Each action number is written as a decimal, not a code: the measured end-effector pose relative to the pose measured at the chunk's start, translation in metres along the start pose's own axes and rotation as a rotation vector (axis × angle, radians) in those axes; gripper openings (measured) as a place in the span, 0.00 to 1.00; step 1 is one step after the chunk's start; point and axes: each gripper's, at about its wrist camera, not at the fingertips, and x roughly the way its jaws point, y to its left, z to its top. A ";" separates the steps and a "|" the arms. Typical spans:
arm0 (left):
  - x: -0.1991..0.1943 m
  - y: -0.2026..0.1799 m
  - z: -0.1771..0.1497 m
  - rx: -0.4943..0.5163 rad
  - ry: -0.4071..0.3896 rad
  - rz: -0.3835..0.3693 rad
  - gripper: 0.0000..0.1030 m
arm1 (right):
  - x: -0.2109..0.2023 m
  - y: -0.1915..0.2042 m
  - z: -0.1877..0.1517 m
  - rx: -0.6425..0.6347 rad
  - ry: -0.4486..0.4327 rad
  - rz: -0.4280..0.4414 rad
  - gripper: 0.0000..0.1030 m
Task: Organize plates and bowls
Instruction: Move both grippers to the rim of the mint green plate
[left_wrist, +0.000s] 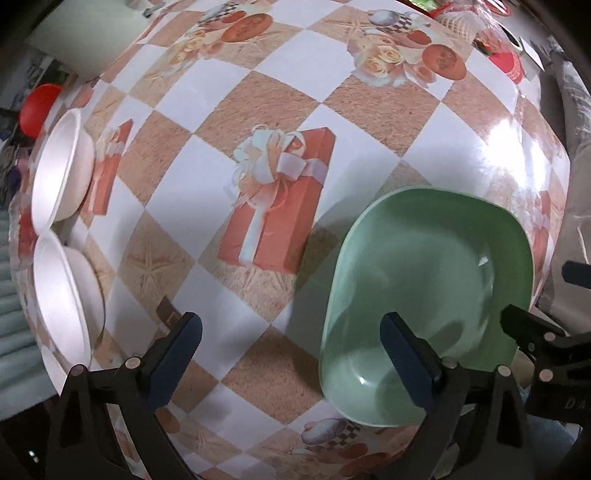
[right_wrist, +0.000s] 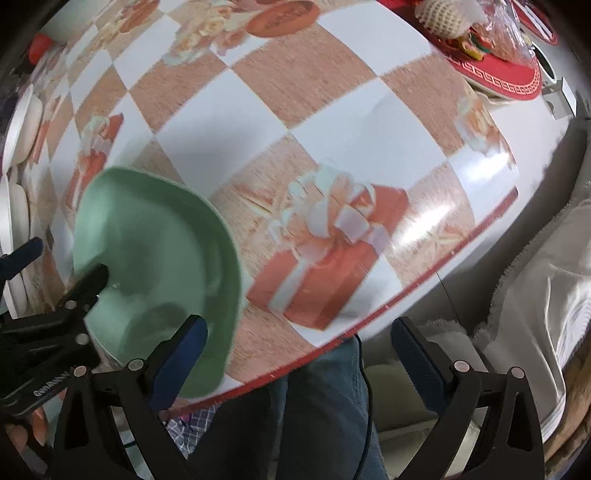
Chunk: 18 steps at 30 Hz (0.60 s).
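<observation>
A green plate (left_wrist: 424, 280) lies on the checked tablecloth (left_wrist: 258, 92) near the table's front edge; it also shows in the right wrist view (right_wrist: 155, 251). My left gripper (left_wrist: 291, 350) is open, with its right finger over the plate's near rim and its left finger over the cloth. My right gripper (right_wrist: 299, 354) is open and empty, its left finger over the plate's right rim, its right finger past the table edge. Two white bowls (left_wrist: 59, 170) (left_wrist: 66, 295) stand at the left edge of the table.
A red tray (right_wrist: 498, 70) with wrapped goods sits at the far right. A red object (left_wrist: 37, 107) lies beyond the left bowls. The person's legs (right_wrist: 314, 413) and a white cloth (right_wrist: 535, 295) are below the red-trimmed table edge (right_wrist: 406, 288).
</observation>
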 end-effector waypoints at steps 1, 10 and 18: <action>0.001 -0.001 0.002 0.010 -0.004 -0.002 0.95 | 0.000 0.001 0.002 0.002 -0.002 0.007 0.87; 0.012 -0.008 0.028 0.023 -0.022 -0.060 0.92 | 0.002 0.024 0.010 -0.061 -0.043 -0.042 0.66; 0.009 0.015 0.026 -0.014 -0.019 -0.097 0.93 | 0.004 0.024 0.013 -0.058 0.000 -0.012 0.67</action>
